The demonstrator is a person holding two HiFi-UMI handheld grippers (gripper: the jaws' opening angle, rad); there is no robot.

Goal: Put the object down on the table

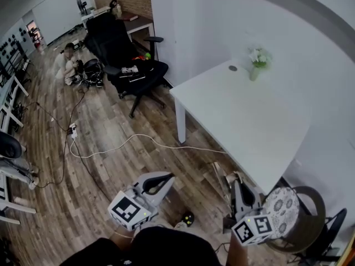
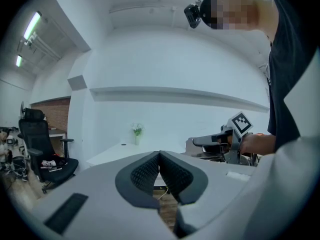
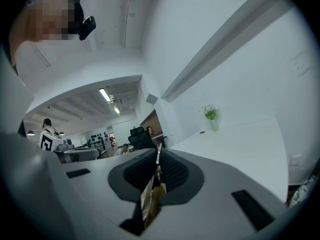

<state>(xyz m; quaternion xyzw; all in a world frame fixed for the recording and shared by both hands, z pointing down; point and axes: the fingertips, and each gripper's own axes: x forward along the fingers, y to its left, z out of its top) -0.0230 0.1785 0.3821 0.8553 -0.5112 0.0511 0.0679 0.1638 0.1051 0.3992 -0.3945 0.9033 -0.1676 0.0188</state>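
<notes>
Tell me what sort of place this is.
Likely an open office or lab workroom: a white table with a small plant, a black office chair, and cables trailing over the wood floor.

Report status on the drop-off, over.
Left hand-held gripper shut, empty. Right hand-held gripper shut on thin packet, short of the table. Flower vase at the far corner, out of the way.

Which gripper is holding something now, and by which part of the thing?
The right gripper pinches a thin, flat brownish packet by one edge; the rest hangs below. The left gripper is shut, empty.
</notes>
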